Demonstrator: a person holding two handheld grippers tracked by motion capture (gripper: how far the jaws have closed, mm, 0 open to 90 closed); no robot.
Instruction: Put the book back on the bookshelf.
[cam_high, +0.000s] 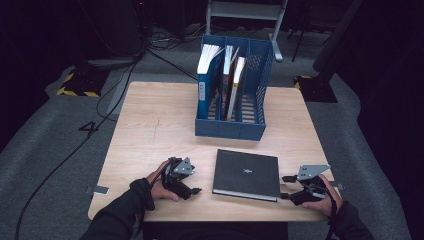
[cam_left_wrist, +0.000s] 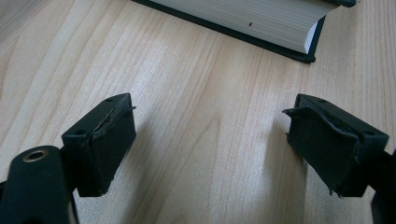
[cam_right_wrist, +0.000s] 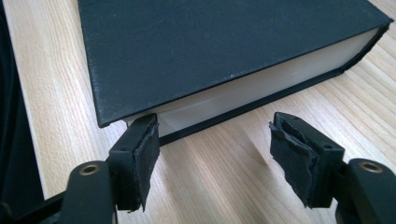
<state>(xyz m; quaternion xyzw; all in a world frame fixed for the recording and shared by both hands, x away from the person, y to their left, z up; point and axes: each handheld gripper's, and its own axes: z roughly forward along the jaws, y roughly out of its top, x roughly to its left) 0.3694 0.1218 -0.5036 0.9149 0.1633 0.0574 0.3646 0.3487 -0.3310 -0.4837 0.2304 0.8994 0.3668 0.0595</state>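
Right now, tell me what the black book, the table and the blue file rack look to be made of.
Black book: matte cloth or paper-covered board, scuffed pale at its edges; cream paper pages.
Table: light wood or wood-look laminate, with visible grain and a soft sheen.
Blue file rack: probably moulded plastic, with slotted walls.

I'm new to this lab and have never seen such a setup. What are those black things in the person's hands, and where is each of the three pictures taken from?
A person holds a two-jaw tool in each hand: the left gripper and the right gripper. One picture looks down from above the wooden table; each of the other two comes from a camera riding on one gripper, looking along its jaws. A closed black book lies flat between the grippers. Behind it stands a blue file rack with upright books. Both grippers are open; nothing is held.
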